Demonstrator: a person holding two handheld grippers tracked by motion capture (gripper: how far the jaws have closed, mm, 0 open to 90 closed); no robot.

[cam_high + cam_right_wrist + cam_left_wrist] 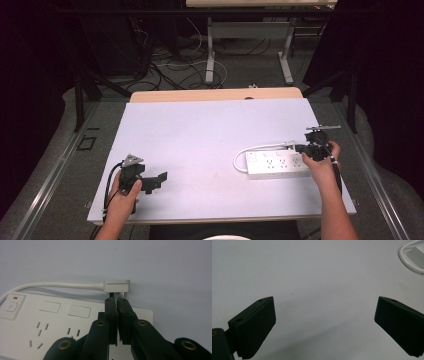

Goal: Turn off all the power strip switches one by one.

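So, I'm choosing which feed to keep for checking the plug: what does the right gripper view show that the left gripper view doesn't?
Right gripper view: its jaws nearly shut just under the white plug, whose metal prongs show, above the power strip with its switch and sockets.

Left gripper view: the left gripper wide open over bare table, with nothing between its jaws.

Both: the white cord and the pale tabletop.

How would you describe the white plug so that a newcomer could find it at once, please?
Start at the white table and go to the white power strip on its right side. Just beyond the strip's far edge lies the flat white plug on its cord, metal prongs toward the shut right tongs. It alone is unplugged.
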